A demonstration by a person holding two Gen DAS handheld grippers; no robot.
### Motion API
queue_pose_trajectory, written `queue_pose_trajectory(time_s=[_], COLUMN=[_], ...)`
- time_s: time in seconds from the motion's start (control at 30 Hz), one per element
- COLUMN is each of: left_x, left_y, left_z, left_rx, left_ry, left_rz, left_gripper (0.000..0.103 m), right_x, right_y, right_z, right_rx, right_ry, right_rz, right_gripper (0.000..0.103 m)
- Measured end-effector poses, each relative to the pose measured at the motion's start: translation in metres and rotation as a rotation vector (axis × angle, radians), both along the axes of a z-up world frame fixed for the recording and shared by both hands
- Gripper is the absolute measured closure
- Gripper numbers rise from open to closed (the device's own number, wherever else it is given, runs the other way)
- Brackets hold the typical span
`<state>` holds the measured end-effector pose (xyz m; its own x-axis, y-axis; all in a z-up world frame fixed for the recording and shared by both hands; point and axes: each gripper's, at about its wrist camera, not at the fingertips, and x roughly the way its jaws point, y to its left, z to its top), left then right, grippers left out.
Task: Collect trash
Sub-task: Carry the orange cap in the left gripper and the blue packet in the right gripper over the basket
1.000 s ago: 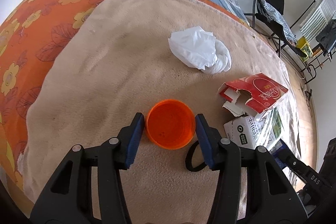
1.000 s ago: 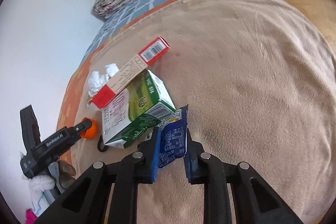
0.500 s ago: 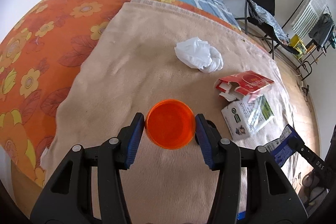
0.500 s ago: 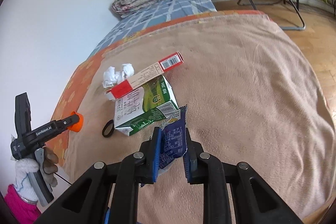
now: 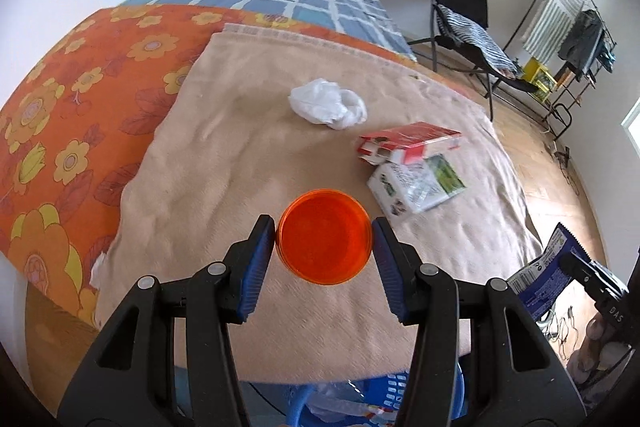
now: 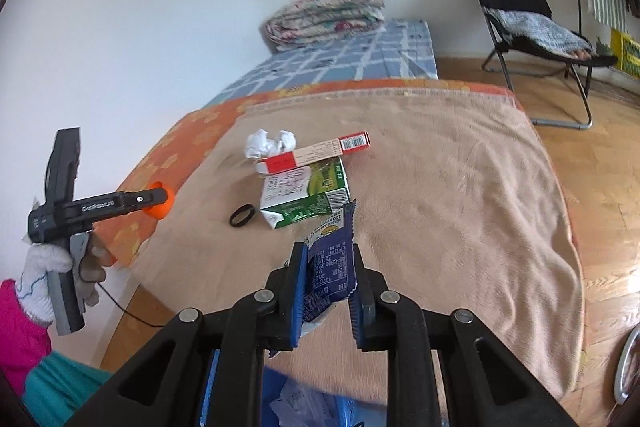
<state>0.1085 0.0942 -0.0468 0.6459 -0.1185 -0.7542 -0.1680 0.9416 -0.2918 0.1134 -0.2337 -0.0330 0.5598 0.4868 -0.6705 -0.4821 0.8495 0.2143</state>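
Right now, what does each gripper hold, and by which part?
The left gripper clamps the orange cup across its round sides, mouth toward the camera. The right gripper pinches the blue snack wrapper by its lower end, flat faces between the pads.

The blue plastic basket [image 5: 400, 399] at the lower edge is cut off and half hidden behind the black gripper arms; its contents blur.

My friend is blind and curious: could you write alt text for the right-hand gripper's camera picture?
The right gripper pinches a blue snack wrapper above a beige blanket, where a green carton, red box, crumpled tissue and black ring lie. At left, the left gripper holds an orange cup.
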Motion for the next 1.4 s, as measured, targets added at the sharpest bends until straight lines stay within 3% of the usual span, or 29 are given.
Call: queue_pose_trajectory(time_s=[0.13, 0.53, 1.0, 1.4], left_x=[-0.015, -0.062, -0.122, -0.140], left_y=[-0.024, -0.078, -0.099, -0.109], left_z=[0.004, -0.009, -0.048, -0.069], left_rx=[0.051, 0.076, 0.048, 0.027], left_ry=[-0.018, -0.011, 0.051, 0.097], left_rz=[-0.036, -0.132, -0.164, -0.177], left_gripper=[0.052, 0.052, 0.052, 0.052], right_x=[-0.019, -0.075, -0.106, -0.117], right_y=[-0.007, -0.009, 0.003, 0.013], right_z=[0.008, 0.000, -0.026, -0.048], right_rx=[0.000, -0.023, -0.069, -0.115], right_ry=[-0.037, -0.075, -0.049, -0.013], right_rz=[0.033, 0.104, 0.156, 0.180], right_gripper=[0.086, 0.086, 0.086, 0.086])
